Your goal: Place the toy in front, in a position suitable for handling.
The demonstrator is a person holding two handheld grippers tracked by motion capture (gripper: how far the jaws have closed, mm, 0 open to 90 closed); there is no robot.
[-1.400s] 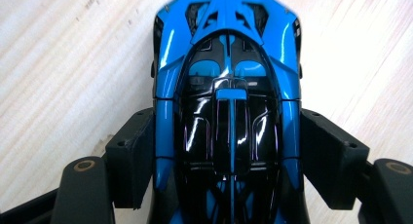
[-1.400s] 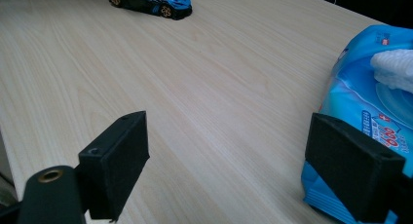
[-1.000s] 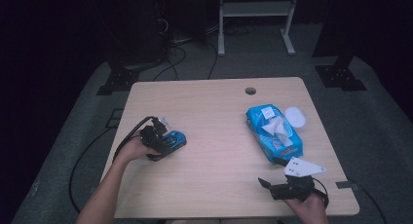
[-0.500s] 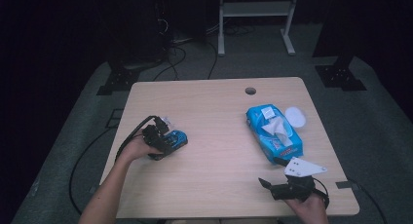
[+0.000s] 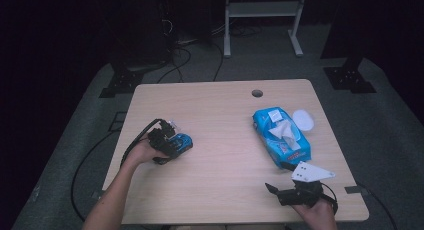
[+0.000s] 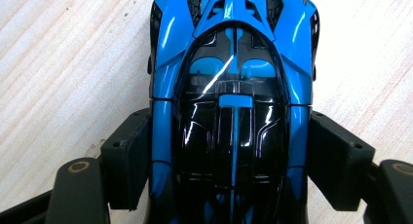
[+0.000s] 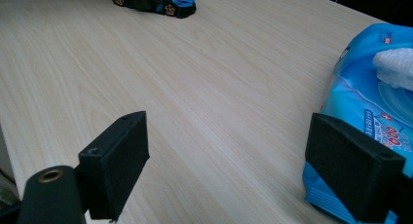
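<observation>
Left gripper view, nearest first: glossy blue-and-black toy sports car (image 6: 234,107) sits lengthwise between the left gripper's (image 6: 233,160) two black pads, roof up, on pale wood. Both pads (image 6: 130,156) lie against the car's flanks, left side snug; whether the right pad presses or merely touches I cannot tell. The jaws have just been easing a little wider, with the car between them.

Handling, as a judgement: hard plastic or die-cast shell, stiff, light. The lacquer looks slick and the body tapers toward the nose, so it may squirt forward under a squeeze. Best hold is across the straight mid-body sills, as now, not over the tapered front. It rolls on wheels, so a nudge would move it.

High view, taking the car (image 5: 179,143) as landmark: it stands on the light wooden tabletop (image 5: 220,190) toward the left edge, with the left gripper (image 5: 165,142) over it. Well to its right and nearer the person, the right gripper (image 5: 280,190) hovers with jaws spread and nothing between them. Right of the car and slightly farther, a blue soft pack of wet wipes (image 5: 282,135) lies with a white sheet poking out. A white round lid (image 5: 303,121) lies just beyond the pack.

Far beyond the car: round cable hole (image 5: 257,93), grey floor, trailing cables, white metal stand (image 5: 260,20), dark room.
</observation>
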